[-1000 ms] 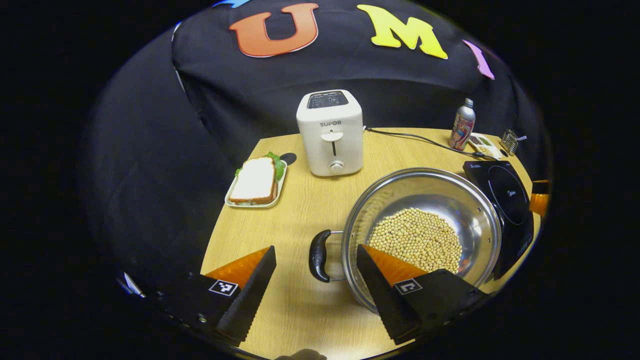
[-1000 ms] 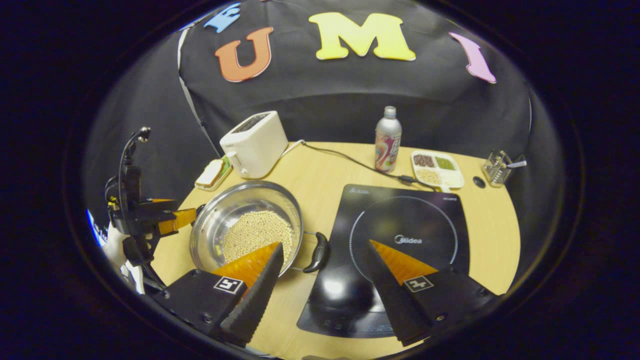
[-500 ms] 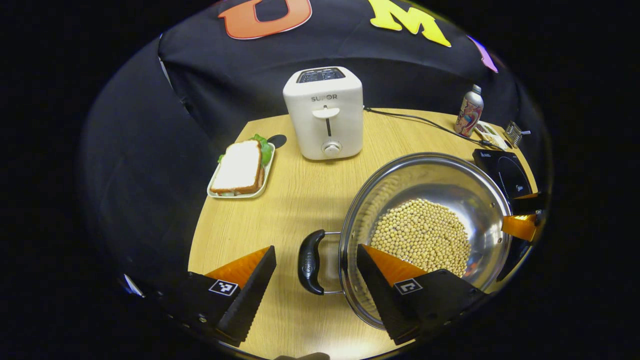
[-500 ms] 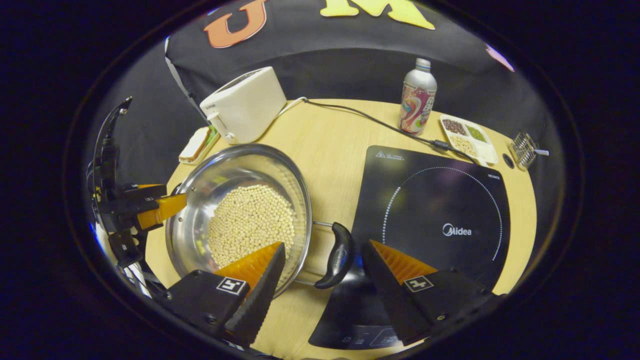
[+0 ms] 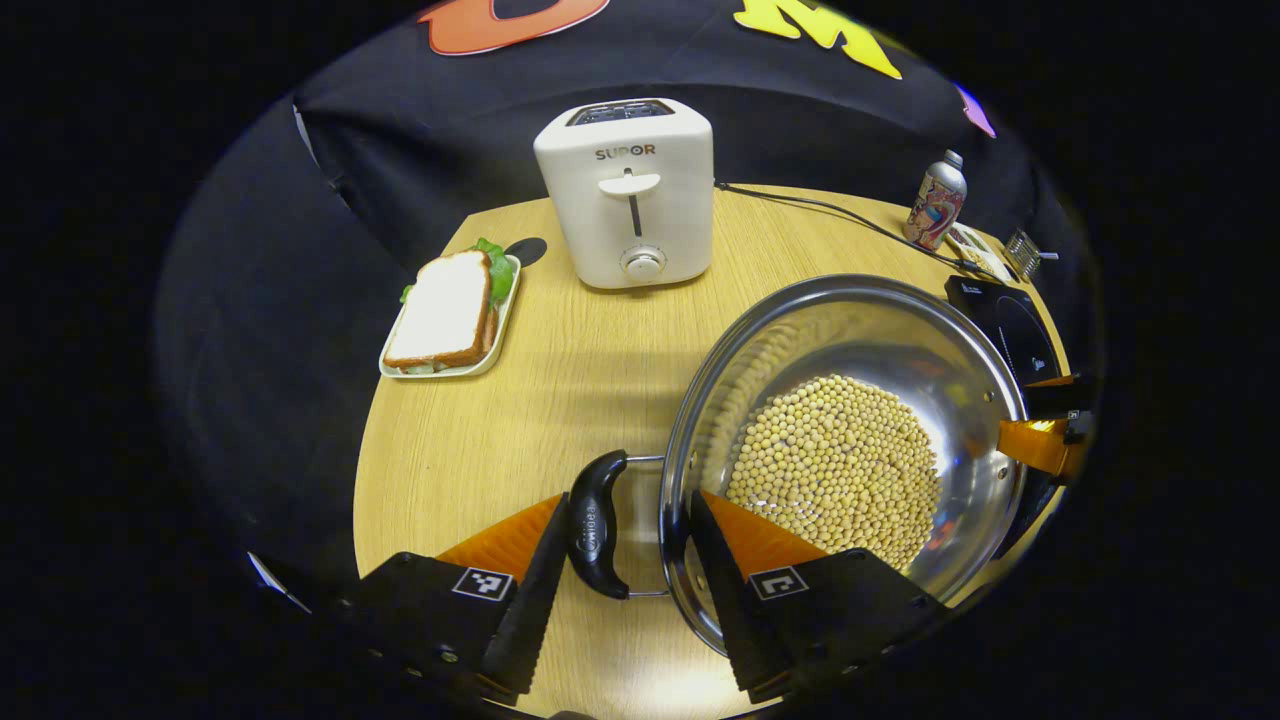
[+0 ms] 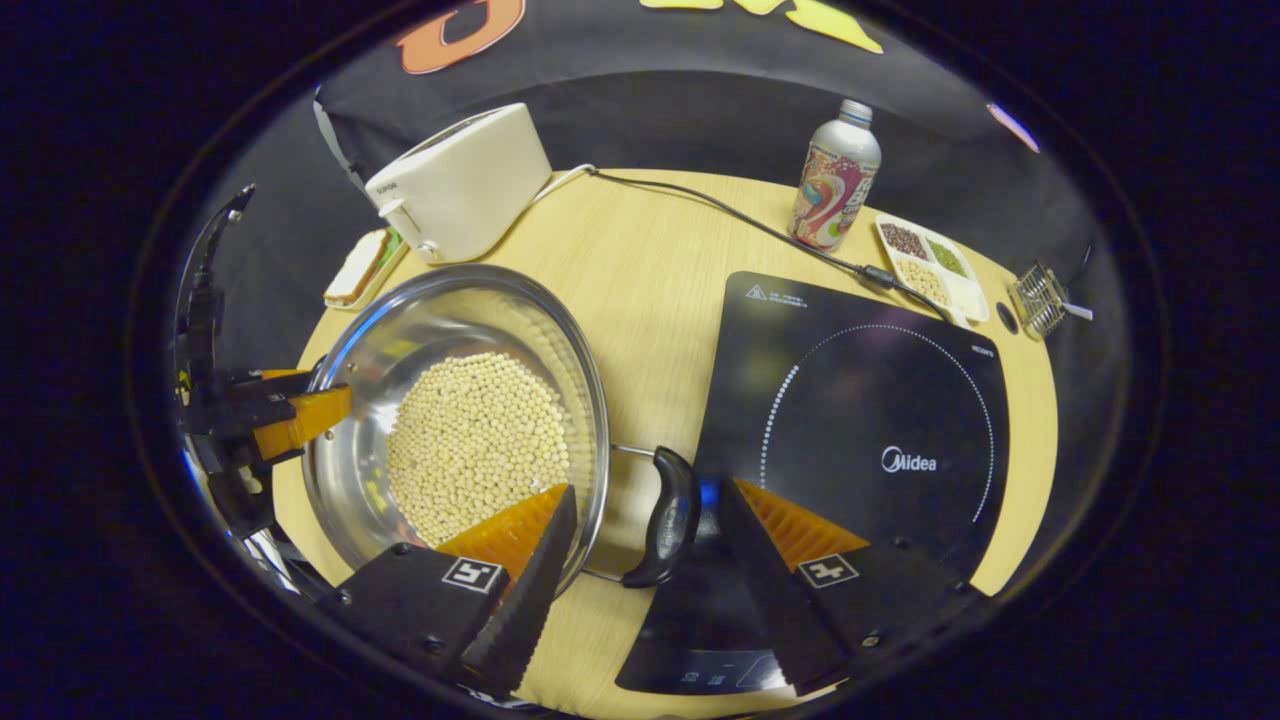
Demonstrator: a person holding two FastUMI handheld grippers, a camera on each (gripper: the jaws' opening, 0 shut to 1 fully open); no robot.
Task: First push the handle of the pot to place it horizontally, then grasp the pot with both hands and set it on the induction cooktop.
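Note:
A steel pot [image 5: 830, 330] holding soybeans [image 5: 840, 465] sits on the wooden table, left of the black induction cooktop [image 6: 870, 430]. Its two black handles point to either side. My left gripper [image 5: 625, 510] is open and straddles the left handle [image 5: 595, 525]; its left finger is close against the handle and its right finger sits over the pot rim. My right gripper [image 6: 645, 495] is open around the right handle [image 6: 670, 515], which overhangs the cooktop's edge. In the right gripper view the left gripper's orange finger [image 6: 290, 420] shows at the pot's [image 6: 420, 320] far side.
A white toaster [image 5: 628, 195] stands behind the pot, with a sandwich on a plate [image 5: 445, 315] to its left. A bottle [image 6: 833, 180], a divided tray of beans [image 6: 930, 265] and a wire holder [image 6: 1040, 295] line the table's back right. A black cable [image 6: 720, 215] crosses the table.
Both grippers have moved forward and down onto the pot's handles, which now lie between their fingers. The left jaws have narrowed somewhat. The pot has not moved.

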